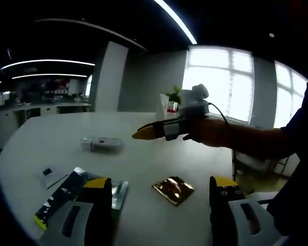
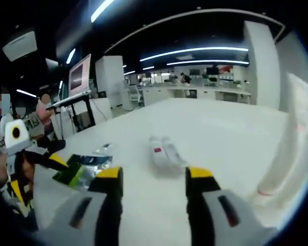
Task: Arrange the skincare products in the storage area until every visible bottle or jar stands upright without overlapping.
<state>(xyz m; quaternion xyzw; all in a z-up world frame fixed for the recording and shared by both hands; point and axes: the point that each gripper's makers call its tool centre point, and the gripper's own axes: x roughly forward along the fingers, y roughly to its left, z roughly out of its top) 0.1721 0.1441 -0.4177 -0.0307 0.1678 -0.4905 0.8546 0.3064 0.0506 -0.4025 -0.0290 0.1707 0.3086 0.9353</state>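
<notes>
A small pack of white tubes (image 1: 102,144) lies flat on the white table (image 1: 143,164). In the right gripper view the same pack (image 2: 164,154) lies just beyond my right gripper (image 2: 155,177), whose jaws stand apart with nothing between them. My left gripper (image 1: 161,187) is open too, low over the table's near edge. A gold sachet (image 1: 173,189) lies between its jaws and a black and green sachet (image 1: 77,192) lies by its left jaw. The right gripper (image 1: 138,135), held in a hand, reaches in over the table from the right.
A small white card (image 1: 51,176) lies left of the sachets. A potted plant (image 1: 173,100) stands at the table's far edge. A tall white object (image 2: 292,143) rises at the right. The black and green sachet (image 2: 82,169) and left gripper (image 2: 38,174) sit left. People stand beyond.
</notes>
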